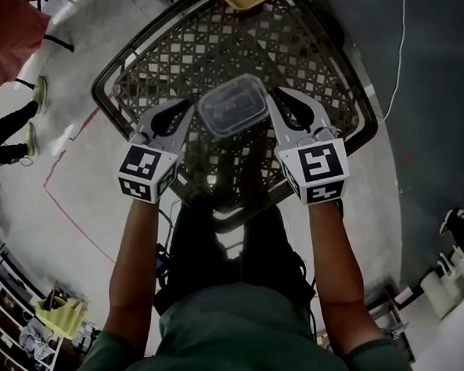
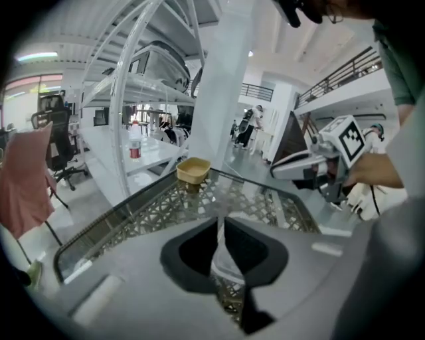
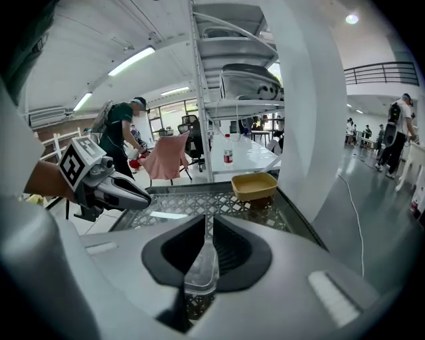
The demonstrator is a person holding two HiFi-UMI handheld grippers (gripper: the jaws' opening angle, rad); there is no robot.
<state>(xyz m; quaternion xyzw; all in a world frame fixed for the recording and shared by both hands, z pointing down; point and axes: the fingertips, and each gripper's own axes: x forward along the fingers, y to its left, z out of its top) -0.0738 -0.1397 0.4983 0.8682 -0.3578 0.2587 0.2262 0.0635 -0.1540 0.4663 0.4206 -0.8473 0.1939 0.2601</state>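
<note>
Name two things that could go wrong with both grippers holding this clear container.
1. The left gripper and right gripper each pinch only a thin edge of the clear container; it might slip out.
2. If the grippers move unevenly, it could tilt and drop onto the glass table.

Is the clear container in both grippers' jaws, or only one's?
In both. The left gripper and right gripper each have jaws shut on the rim of the clear container; the head view shows it between them.
</note>
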